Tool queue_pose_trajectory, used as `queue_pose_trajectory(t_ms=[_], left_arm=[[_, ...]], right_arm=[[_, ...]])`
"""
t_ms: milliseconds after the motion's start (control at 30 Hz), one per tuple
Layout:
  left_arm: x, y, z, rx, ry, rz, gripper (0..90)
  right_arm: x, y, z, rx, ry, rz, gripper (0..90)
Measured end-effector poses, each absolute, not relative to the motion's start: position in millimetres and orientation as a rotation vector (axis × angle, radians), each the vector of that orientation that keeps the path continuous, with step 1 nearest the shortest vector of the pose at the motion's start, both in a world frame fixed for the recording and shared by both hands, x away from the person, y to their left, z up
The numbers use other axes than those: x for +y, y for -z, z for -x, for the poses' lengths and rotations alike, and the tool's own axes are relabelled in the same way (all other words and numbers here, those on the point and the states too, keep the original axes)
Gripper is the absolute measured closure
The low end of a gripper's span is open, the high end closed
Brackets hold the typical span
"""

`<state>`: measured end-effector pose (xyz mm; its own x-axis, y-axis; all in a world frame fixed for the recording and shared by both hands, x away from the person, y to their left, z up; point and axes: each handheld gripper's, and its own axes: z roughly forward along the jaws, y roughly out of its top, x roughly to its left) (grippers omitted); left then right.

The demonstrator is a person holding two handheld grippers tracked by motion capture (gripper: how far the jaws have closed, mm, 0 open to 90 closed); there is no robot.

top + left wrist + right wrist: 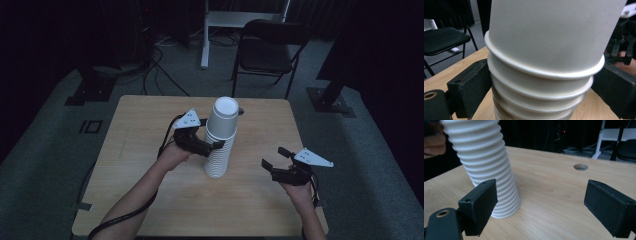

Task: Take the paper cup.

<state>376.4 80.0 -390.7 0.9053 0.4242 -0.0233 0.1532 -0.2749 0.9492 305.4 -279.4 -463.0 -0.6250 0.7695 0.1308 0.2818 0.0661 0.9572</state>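
A tall stack of upside-down white paper cups (216, 155) stands in the middle of the wooden table (150, 200). Its top cup (223, 117) sits looser and slightly tilted on the rest. My left gripper (214, 146) reaches in from the left, its jaws pressed on both sides of the stack (536, 87) just under the top cup's rim (544, 73). To the right, my right gripper (273, 156) is held open and apart from the stack. In the right gripper view the ribbed stack (489, 170) rises behind its left jaw, with bare table between the jaws.
A round cable hole (580, 166) lies in the table behind the stack. A black folding chair (267, 50) and a white stand (205, 35) stand on the floor beyond the far edge. Cables trail on the floor at the back left.
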Motion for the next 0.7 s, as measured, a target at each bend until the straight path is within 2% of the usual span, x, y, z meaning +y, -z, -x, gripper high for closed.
queue_pose_trajectory(t_ms=[700], left_arm=[[79,388,-377,0.43,-0.268,-1.87,5.9]], right_arm=[[-251,365,-326,1.985,-1.758,-0.734,12.3]])
